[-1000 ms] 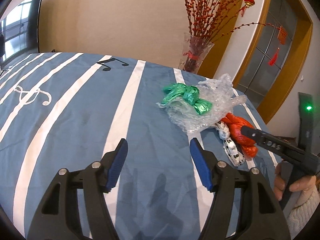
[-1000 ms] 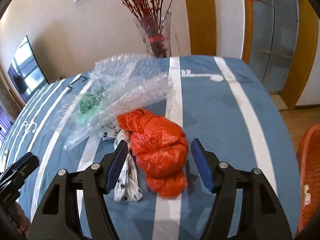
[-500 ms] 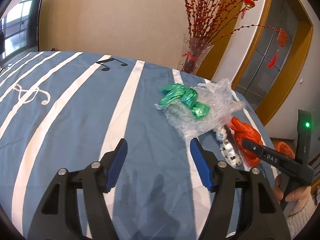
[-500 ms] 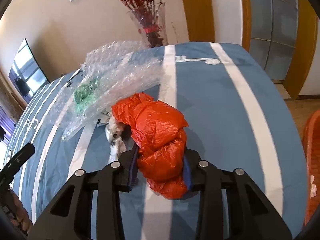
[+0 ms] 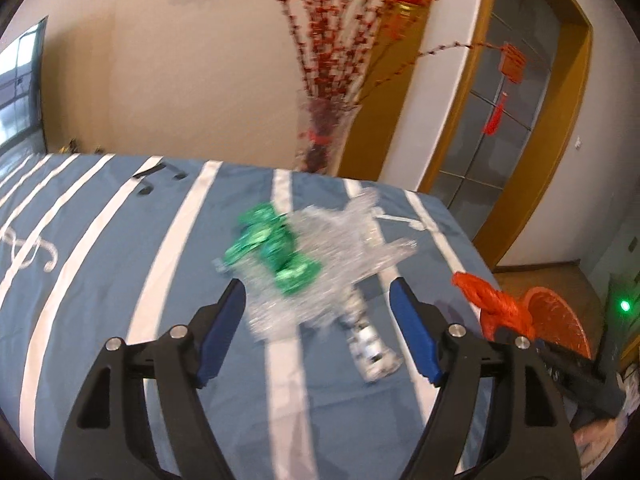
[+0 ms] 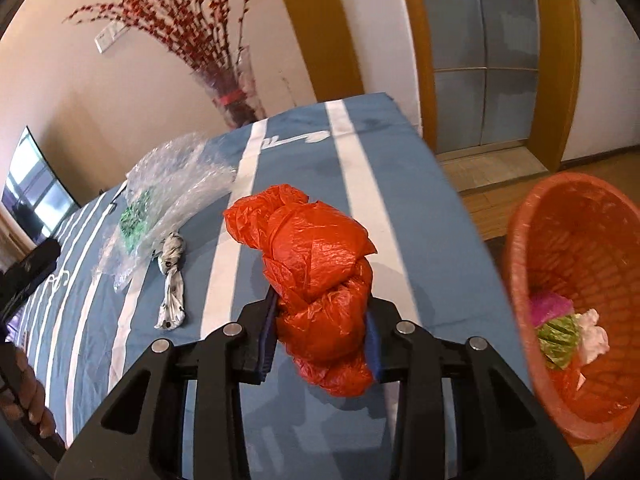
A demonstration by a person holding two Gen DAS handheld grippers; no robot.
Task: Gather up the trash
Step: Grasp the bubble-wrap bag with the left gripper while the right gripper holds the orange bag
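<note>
The right gripper [image 6: 320, 336] has gone from straddling the orange bag [image 6: 316, 264] a second ago to clamping it; its fingers [image 6: 267, 334] are now pressed tight against the bag's lower half, and the bag is lifted clear of the blue striped bed [image 6: 400, 184]. That suggests the grasp is done and the carry is under way: the orange bin [image 6: 520, 264], already holding some scraps, sits at about 3 o'clock from the bag. The bag's long axis runs from 11 o'clock down to 5 o'clock in the right wrist view, its loose crumpled end pointing up and away. The left gripper [image 5: 316, 332] hangs wide open and empty, facing the bubble wrap [image 5: 344, 264], the green wrapper [image 5: 276, 248] and the spotted rag [image 5: 370, 344] left on the bed.
</note>
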